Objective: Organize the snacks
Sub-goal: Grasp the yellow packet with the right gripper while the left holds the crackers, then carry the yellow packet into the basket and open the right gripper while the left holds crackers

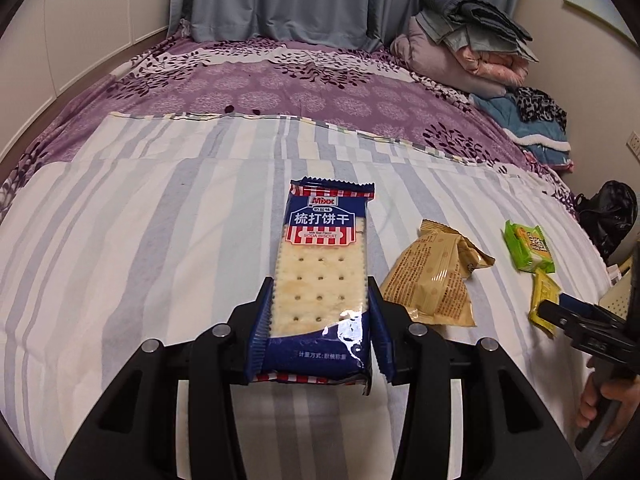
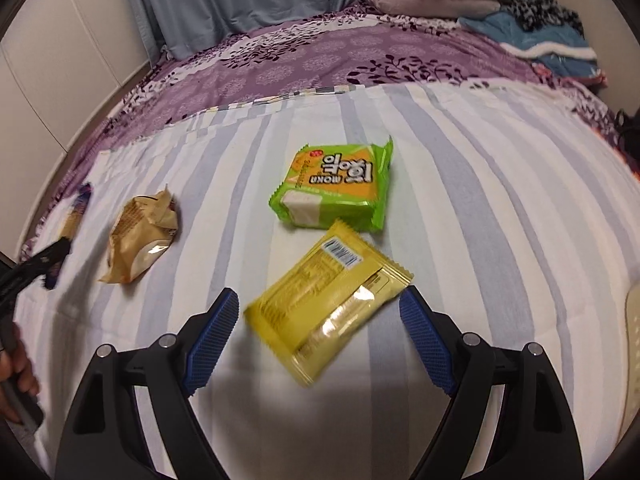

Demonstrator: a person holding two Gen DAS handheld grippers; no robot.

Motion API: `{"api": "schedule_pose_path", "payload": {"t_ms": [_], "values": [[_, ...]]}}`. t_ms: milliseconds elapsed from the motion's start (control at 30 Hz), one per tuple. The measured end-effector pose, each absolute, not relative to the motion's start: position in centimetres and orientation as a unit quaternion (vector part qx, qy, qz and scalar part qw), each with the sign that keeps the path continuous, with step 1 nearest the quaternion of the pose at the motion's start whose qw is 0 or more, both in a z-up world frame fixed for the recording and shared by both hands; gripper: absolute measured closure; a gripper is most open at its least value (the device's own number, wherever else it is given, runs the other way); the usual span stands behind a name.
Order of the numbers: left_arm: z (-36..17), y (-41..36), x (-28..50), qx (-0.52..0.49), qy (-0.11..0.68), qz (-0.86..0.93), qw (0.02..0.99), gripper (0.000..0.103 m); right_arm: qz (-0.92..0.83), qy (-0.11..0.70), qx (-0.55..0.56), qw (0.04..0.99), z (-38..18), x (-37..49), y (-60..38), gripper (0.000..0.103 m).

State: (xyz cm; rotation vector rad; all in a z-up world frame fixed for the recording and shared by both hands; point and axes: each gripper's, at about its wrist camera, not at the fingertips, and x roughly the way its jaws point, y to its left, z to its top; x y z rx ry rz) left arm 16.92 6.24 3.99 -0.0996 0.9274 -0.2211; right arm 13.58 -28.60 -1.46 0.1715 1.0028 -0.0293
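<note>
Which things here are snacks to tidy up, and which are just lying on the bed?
Snacks for the job:
soda biscuit pack
tan wrapper snack
green snack pack
yellow snack pack

Just lying about:
folded blankets
blue towel
black bag

A bed (image 2: 500,184) under a striped sheet carries a crumpled tan wrapper (image 2: 138,236), a green snack pack (image 2: 336,186) touching a yellow packet (image 2: 324,304), and folded bedding (image 1: 468,48) at its far corner
</note>
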Motion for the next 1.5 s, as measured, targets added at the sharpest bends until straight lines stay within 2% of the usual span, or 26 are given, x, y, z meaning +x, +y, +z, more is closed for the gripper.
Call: {"api": "schedule_pose_path", "payload": {"t_ms": [67,167,233,300,967,1500], "values": [[4.4,6.5,16.4,-0.053,0.443,-0.104,0.889,0.058,-0.019,0.48,0.059,0.875,-1.7,14.2,-27.8,0.022],[4.9,6.7,15.6,-0.058,0.44,-0.104,0.89,0.058,-0.031,0.478,0.017,0.878,-1.8,14.8,-26.7,0.032],[5.1,6.6,15.1,-0.06,0.438,-0.107,0.891,0.058,-0.025,0.473,-0.003,0.881,-1.7,14.9,-26.1,0.047],[5.3,6.3,14.6,-0.061,0.436,-0.109,0.891,0.058,-0.014,0.473,-0.01,0.881,-1.5,14.7,-25.8,0.056],[6.7,4.4,11.2,-0.051,0.425,-0.117,0.896,0.058,0.012,0.464,0.013,0.885,-0.2,9.0,-26.5,0.057],[9.6,3.8,6.8,-0.044,0.399,-0.118,0.908,0.058,0.015,0.411,0.043,0.91,5.3,3.1,-29.2,0.057]]}}
